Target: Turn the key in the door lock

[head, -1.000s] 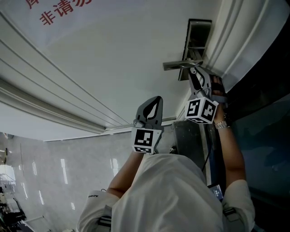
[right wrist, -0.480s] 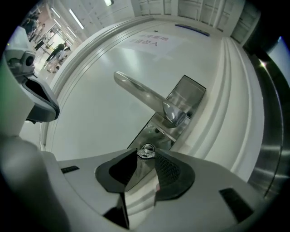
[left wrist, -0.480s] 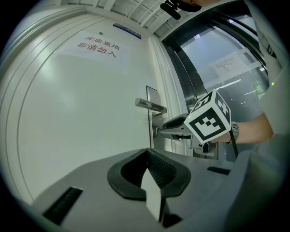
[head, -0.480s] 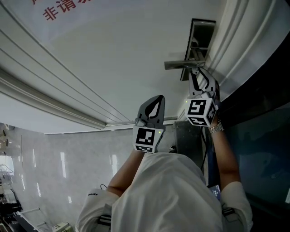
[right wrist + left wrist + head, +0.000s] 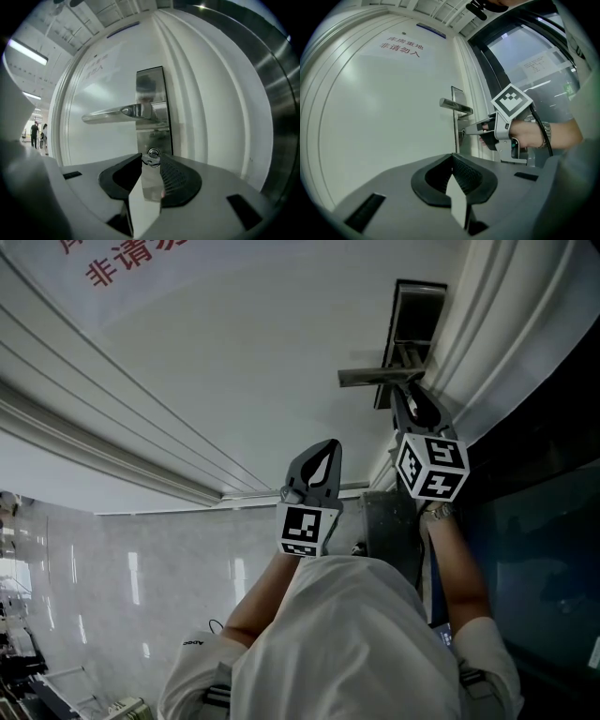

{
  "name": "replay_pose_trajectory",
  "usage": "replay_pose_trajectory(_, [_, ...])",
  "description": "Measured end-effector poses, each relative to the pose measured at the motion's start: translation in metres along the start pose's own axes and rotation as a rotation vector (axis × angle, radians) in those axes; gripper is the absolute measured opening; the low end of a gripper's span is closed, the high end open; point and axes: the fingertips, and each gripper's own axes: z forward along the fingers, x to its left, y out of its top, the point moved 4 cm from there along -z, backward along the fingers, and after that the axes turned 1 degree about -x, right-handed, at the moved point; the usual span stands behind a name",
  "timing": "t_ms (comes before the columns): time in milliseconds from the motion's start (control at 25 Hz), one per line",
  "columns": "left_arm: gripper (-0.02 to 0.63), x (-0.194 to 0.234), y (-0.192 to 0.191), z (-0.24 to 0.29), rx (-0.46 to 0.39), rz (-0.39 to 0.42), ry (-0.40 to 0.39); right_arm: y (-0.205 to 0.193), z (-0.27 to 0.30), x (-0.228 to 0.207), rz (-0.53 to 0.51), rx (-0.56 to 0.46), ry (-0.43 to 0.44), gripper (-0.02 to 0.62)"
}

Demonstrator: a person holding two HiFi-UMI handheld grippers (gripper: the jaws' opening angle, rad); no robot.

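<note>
Though the white door (image 5: 234, 352) fills every view, the work sits on its steel lock plate (image 5: 150, 93), below the lever handle (image 5: 112, 112). The right gripper (image 5: 151, 162) has its fingers clamped on the key (image 5: 150, 160), seated in the cylinder. The left gripper (image 5: 451, 158) hangs aside, fingers closed on nothing. The turn looks under way. Next, roll the wrist further without pulling the key out.

Dim greyish light, fisheye gripper views with black corners, glare on the lock plate (image 5: 152, 84)
</note>
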Motion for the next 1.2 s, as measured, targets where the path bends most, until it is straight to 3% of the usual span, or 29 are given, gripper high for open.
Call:
replay_pose_trajectory(680, [0.009,0.0,-0.002,0.009,0.004,-0.002,0.0,-0.007,0.0,-0.008,0.546,-0.061,0.063,0.123])
replay_pose_trajectory(1000, [0.008,0.002,-0.003,0.01,0.011,0.001,0.005,-0.008,0.0,-0.01,0.664,-0.083,0.068,0.123])
replay_pose_trajectory(1200, [0.009,-0.002,-0.002,0.012,0.009,0.002,-0.004,-0.01,0.0,-0.012,0.841,-0.093,0.104,0.123])
